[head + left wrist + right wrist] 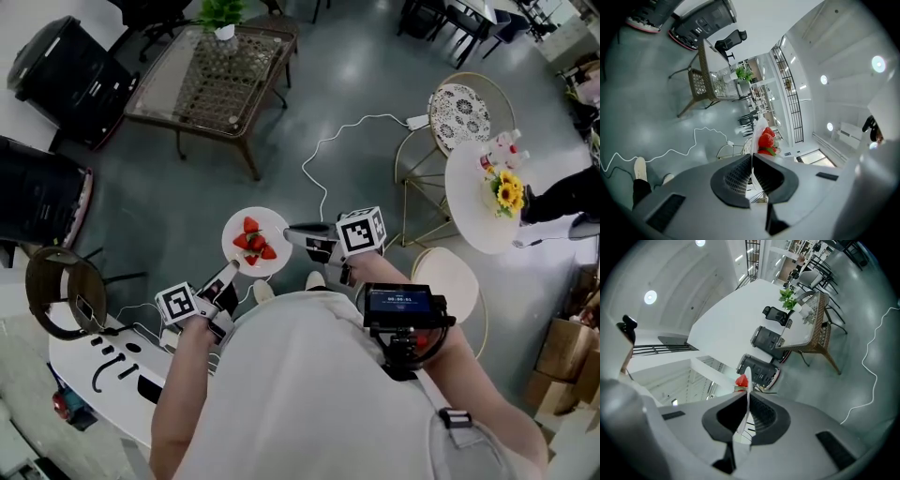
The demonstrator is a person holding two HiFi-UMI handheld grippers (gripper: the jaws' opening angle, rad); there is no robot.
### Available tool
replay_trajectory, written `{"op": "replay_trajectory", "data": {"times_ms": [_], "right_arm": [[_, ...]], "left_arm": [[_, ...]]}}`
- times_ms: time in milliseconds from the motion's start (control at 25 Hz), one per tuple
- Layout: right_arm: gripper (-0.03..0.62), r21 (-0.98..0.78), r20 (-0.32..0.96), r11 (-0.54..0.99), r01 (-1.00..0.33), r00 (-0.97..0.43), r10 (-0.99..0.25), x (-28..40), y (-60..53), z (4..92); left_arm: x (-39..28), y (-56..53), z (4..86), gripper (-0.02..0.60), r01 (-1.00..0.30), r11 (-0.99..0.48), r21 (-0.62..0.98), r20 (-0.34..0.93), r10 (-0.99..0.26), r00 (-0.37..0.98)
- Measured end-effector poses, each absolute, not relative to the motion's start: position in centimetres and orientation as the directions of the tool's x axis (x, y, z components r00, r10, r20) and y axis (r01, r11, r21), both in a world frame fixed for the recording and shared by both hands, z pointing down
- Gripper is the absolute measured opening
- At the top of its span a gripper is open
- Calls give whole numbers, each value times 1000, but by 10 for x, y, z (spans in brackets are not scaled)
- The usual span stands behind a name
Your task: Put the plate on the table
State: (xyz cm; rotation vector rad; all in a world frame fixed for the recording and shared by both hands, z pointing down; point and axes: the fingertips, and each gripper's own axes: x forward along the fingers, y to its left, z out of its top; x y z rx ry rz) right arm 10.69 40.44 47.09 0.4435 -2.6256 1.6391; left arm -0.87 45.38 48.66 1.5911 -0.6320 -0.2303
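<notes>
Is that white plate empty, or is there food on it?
Not empty: red strawberries lie on the plate.

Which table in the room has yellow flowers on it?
The round white table at the right; yellow flowers stand on it. The rectangular glass-topped table at the top carries a green plant.

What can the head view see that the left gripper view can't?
Only the head view: the right gripper, the yellow flowers and the whole top of the plate. Only the left gripper view: the ceiling lights, and the left gripper with its jaws shut on the plate's rim, seen edge-on. Both: the plate, the strawberries, the glass-topped table and the white cable.
</notes>
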Motion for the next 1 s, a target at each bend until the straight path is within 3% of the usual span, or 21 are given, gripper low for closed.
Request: {"op": "replay_trajectory", "data": {"times_ms": [480, 1000], "right_arm": [[18, -884, 181, 394, -252, -961, -208, 107, 404, 480], [18, -885, 195, 389, -257, -962, -193, 104, 406, 483]], "left_arm": [[-8, 453, 489, 17, -254, 15, 967, 224, -524, 822], [-18, 455, 497, 17, -341, -29, 940, 282, -500, 819]]}}
